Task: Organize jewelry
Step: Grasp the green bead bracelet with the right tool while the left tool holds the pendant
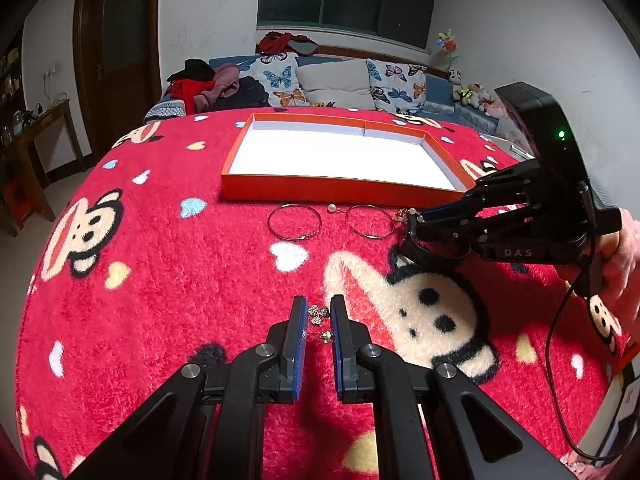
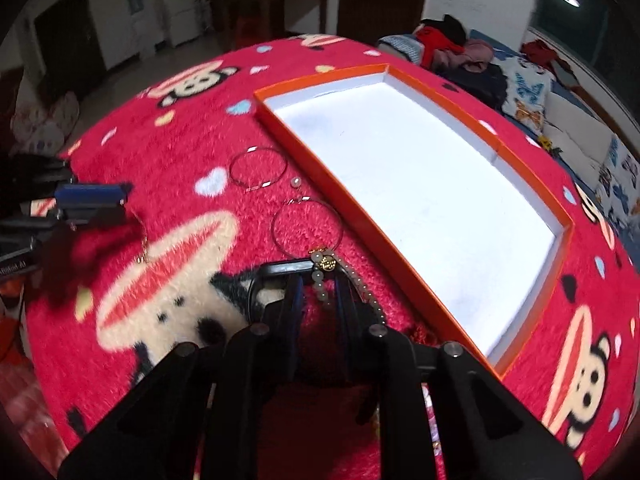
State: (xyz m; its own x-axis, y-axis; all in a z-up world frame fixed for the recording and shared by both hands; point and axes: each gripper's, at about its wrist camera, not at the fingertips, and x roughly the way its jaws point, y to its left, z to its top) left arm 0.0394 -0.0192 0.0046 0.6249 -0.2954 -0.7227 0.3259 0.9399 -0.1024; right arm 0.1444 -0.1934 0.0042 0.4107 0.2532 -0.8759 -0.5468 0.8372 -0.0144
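An orange tray (image 1: 320, 189) with a white floor lies on the red monkey-print blanket (image 1: 160, 280); its rim also shows in the right wrist view (image 2: 360, 220). Two thin hoop bracelets (image 1: 295, 222) (image 1: 370, 222) lie in front of it, with a loose pearl (image 1: 331, 209) between them. My left gripper (image 1: 319, 312) is open, its fingers either side of small gold charms (image 1: 318, 315). My right gripper (image 2: 318, 288) is open around a pearl bead bracelet (image 2: 322, 280) with a gold tag, next to a black band (image 2: 276, 270). The hoops (image 2: 258, 170) (image 2: 307, 226) lie ahead of it.
A sofa with butterfly cushions (image 1: 280, 80) stands behind the table. A dark wooden door (image 1: 116, 52) and a side table (image 1: 36, 128) are at the left. My left gripper appears at the left of the right wrist view (image 2: 92, 204), with a small gold piece (image 2: 143, 250) near it.
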